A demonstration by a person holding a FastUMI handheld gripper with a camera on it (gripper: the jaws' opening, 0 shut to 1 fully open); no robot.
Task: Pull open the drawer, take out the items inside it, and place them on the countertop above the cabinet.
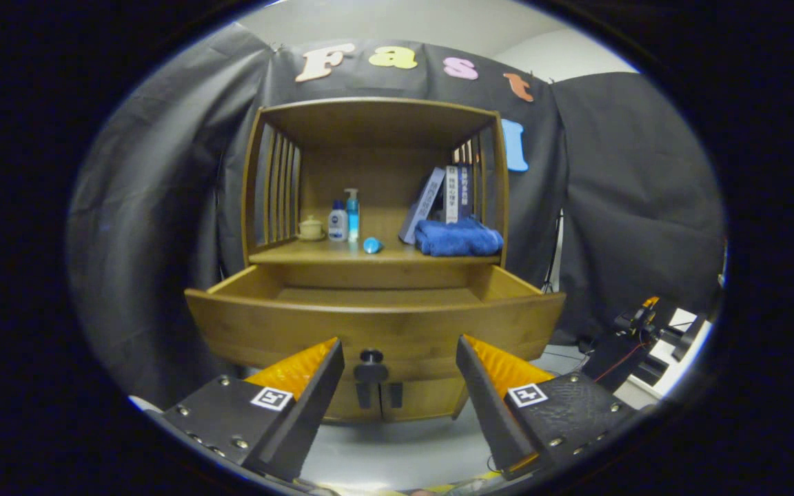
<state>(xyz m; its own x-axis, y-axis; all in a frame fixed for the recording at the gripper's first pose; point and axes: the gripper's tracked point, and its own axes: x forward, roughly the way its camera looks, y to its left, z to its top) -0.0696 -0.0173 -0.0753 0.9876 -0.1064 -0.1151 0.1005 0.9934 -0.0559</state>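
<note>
free: pulled-out wooden drawer (375, 324) open from above | free: bare shelf strip between small blue ball (372, 244) and folded blue towel (458, 238) | blocked: slatted side walls (280, 189), bottles (344, 219), leaning books (446, 196) | gripper (398, 353) fingers spread wide, dark knob (371, 357) between them

Dim booth, sharp centre, fisheye bending at edges

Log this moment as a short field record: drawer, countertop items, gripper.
drawer: pulled open; the visible part of its floor is bare
knob: on the drawer front, between the fingers, untouched
countertop: cup, two bottles, small blue item, folded blue towel, books
gripper: open, holding nothing, facing the drawer front
</note>
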